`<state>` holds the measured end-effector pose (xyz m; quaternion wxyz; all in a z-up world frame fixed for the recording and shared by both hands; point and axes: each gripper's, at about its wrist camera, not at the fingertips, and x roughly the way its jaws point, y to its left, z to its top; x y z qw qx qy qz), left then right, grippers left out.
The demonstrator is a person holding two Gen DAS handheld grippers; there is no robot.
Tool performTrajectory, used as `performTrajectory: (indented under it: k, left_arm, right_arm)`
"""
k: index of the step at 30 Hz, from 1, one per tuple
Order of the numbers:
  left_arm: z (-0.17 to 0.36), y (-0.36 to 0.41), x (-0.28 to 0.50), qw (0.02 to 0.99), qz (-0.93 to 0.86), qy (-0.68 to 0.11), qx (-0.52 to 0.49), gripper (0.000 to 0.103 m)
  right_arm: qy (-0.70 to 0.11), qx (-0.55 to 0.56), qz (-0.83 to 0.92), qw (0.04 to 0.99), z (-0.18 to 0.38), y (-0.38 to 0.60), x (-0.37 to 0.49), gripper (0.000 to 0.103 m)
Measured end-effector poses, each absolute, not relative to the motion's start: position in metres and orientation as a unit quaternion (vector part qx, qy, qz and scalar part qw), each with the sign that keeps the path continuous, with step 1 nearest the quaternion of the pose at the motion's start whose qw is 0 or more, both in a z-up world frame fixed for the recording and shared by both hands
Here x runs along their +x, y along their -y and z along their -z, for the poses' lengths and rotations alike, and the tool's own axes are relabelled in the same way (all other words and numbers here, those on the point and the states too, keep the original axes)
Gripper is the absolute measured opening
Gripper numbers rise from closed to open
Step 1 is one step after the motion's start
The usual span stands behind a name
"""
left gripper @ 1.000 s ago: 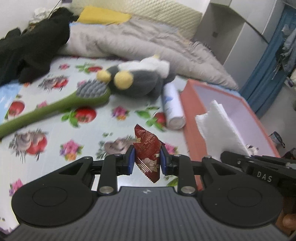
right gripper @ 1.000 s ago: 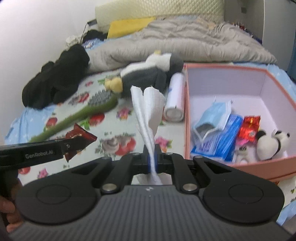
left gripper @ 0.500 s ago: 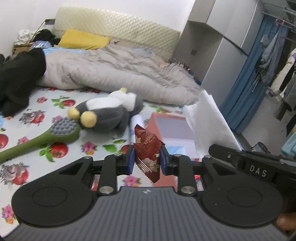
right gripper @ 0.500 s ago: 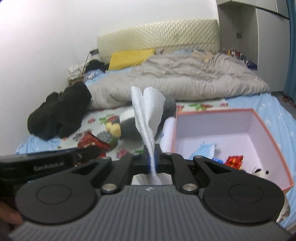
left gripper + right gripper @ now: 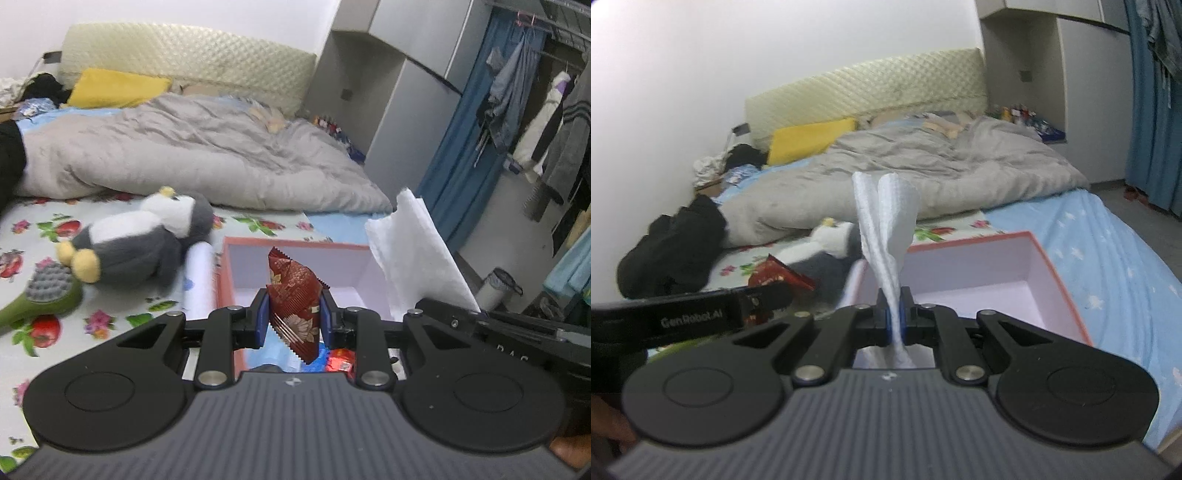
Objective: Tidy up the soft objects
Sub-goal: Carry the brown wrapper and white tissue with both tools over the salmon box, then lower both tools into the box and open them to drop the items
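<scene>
Left gripper clamps a sachet; right gripper pinches a tissue. Box lies just ahead; released early, the light tissue could drift past it.

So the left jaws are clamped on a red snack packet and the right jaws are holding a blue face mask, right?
Not quite. The left gripper does clamp the red snack packet, but the right gripper holds a white tissue, not a face mask; the right wrist view shows it.

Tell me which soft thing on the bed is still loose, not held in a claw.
The grey-and-white plush penguin, lying beside the pink box. The red wrapper is clamped in the left claw, the white tissue in the right claw.
</scene>
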<state>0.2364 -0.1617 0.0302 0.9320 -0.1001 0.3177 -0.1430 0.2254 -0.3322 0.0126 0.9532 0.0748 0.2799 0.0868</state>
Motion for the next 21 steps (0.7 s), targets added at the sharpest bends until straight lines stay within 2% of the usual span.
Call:
performTrajectory:
  k: [12,21]
  left_arm:
    - [0.053,0.210,0.325,0.890,0.157,-0.424,-0.062,0.032]
    - [0.099,0.230,0.370,0.862,0.173,-0.475,-0.042,0.033]
  right_arm:
    - [-0.376,0.096,-0.043,0.921,0.066,0.375,0.285,0.009]
    - [-0.437,0.093,-0.028,0.894,0.116,0.385,0.320,0.010]
